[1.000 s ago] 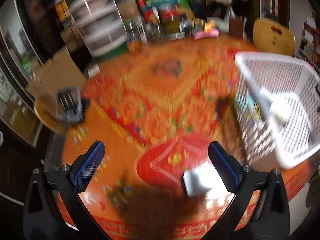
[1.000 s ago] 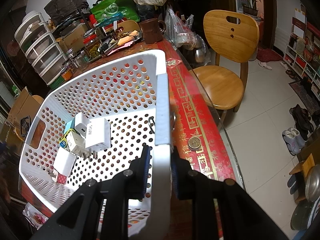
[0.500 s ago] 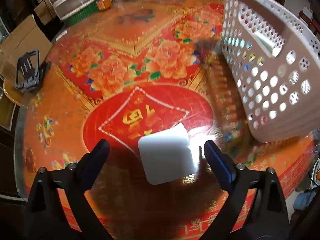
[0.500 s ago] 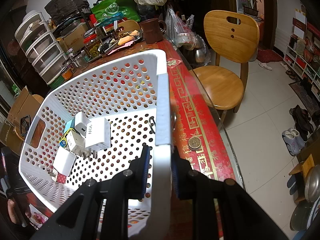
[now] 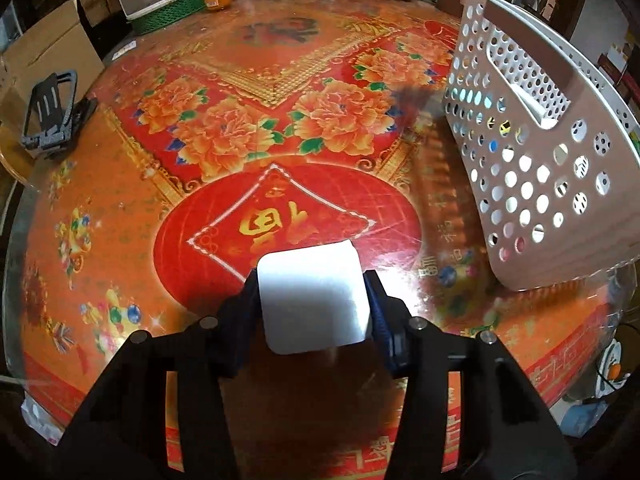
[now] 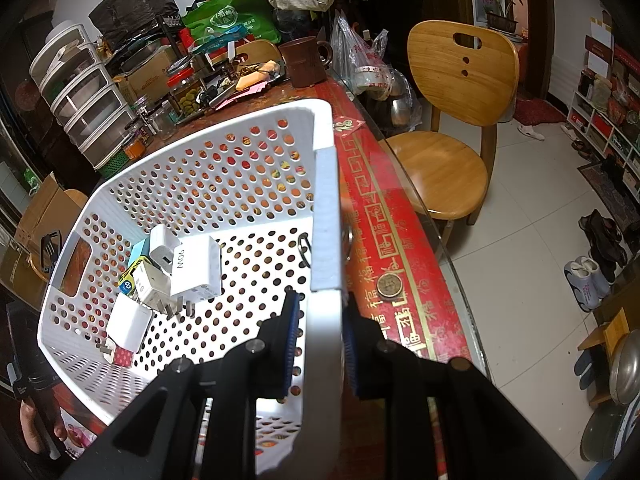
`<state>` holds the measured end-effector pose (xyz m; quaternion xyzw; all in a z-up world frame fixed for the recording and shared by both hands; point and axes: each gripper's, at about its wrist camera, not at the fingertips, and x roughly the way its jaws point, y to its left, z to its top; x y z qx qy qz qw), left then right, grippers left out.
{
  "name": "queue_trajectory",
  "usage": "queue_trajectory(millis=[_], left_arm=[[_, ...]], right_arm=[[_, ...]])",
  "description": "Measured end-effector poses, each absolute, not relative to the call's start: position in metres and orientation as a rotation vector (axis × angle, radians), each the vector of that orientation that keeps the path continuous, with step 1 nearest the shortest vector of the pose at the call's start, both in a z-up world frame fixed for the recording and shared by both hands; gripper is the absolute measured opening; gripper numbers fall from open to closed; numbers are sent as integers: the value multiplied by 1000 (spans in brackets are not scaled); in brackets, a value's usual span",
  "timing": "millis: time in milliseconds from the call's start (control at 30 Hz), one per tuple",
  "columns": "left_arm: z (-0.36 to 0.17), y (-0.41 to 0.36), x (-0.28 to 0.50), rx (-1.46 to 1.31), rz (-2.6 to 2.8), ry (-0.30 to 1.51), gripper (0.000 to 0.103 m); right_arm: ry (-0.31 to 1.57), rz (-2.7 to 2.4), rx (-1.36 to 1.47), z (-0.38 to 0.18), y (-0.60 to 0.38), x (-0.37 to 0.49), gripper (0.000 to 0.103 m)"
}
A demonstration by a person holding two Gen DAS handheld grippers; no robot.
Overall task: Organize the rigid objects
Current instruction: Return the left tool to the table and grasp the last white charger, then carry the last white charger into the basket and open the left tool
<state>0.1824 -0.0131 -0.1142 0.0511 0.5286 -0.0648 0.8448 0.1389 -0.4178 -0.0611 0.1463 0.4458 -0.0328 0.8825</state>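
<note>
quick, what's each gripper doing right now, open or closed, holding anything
Left gripper: closed on the white block.
Right gripper: closed on the white basket rim.

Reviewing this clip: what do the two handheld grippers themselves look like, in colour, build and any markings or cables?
Both match. The left gripper and right gripper have matte black angular linkage arms with round silver pivot screws. Each finger carries a blue textured pad. No cables, labels or sleeves show on either.

Right gripper (image 6: pixel 320 330) clamped on basket (image 6: pixel 326 216) rim (chargers (image 6: pixel 176 268) inside)
</note>
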Motion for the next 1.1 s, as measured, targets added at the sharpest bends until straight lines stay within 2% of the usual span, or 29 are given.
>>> queue_trajectory(millis=[267,633,1100], left_arm=[[-94,-6,177,123,-103,1050,46],[-23,-15,168,193,-65,900,46],[41,-42,168,266,-67,782,46]], right_arm=[[928,-68,305,-61,-418,138,20],[927,-68,305,-61,-417,138,20],[928,-69,304,-61,-417,138,20]])
